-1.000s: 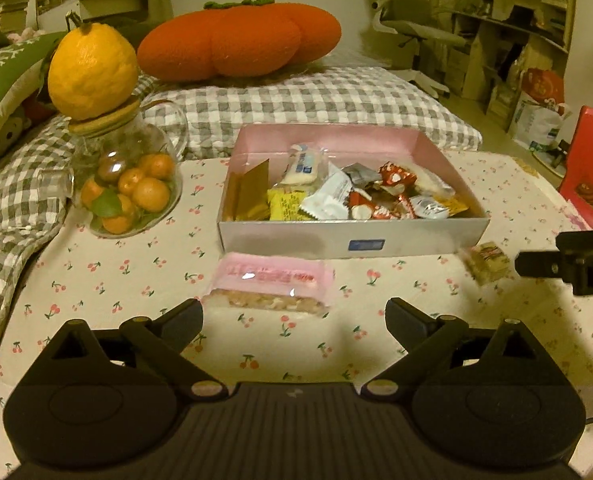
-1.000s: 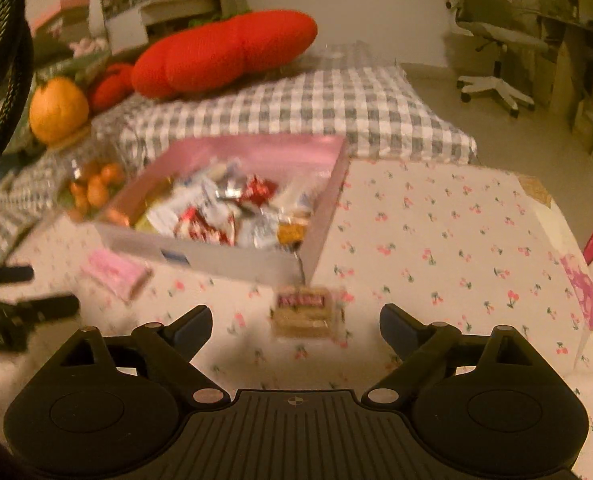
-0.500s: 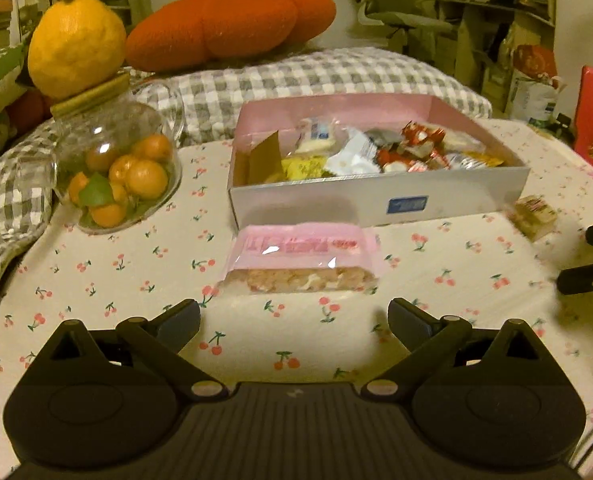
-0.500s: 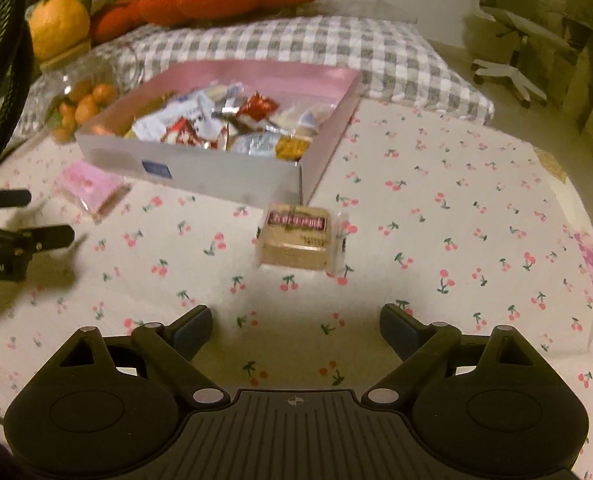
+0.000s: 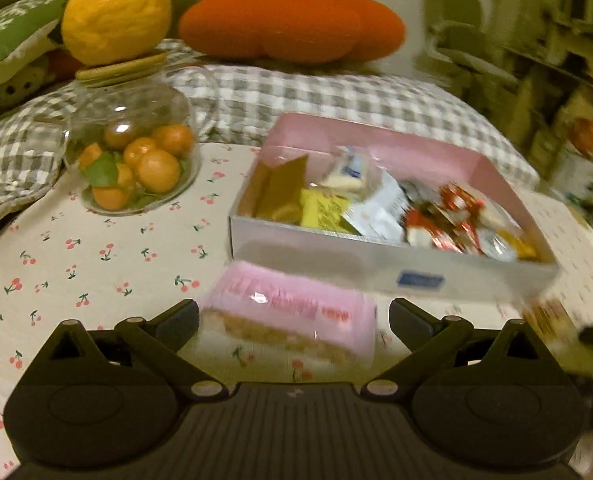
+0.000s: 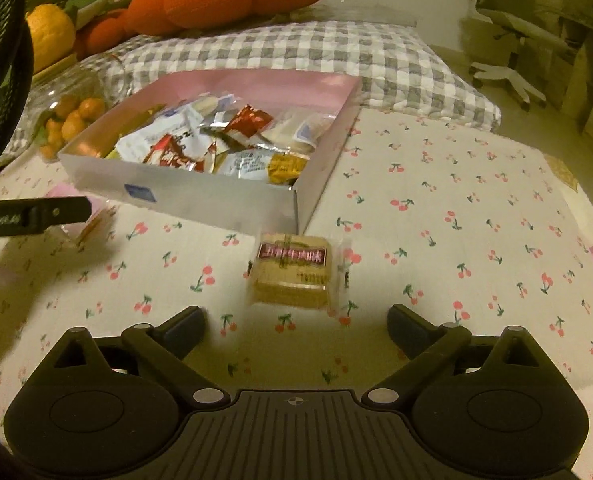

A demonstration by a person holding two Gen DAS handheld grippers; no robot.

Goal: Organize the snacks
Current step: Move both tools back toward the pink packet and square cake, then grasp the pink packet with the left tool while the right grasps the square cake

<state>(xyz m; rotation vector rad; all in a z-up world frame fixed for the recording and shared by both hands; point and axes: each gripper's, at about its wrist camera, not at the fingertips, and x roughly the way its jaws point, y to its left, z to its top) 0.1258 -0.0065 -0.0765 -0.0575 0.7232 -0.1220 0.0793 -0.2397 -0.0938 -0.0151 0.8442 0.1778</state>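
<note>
On the cherry-print desk (image 6: 456,208), just before the pink snack-filled cardboard box (image 6: 216,196), lies a tan wrapped cracker pack (image 6: 292,276). Both hand-held grippers have closed in — pickups look imminent. Right hand-held gripper (image 6: 296,320): jaws just widened, empty. Left hand-held gripper (image 5: 294,316) — spread, unclenched around a pink-wrapped bar (image 5: 292,312).

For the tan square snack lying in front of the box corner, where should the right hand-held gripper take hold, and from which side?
Probably across the tan square snack's two side edges, coming down from above and the near side. It lies flat on the tablecloth, and the right hand-held gripper, its jaws just opened wider, is already lined up with nothing between them.
</note>
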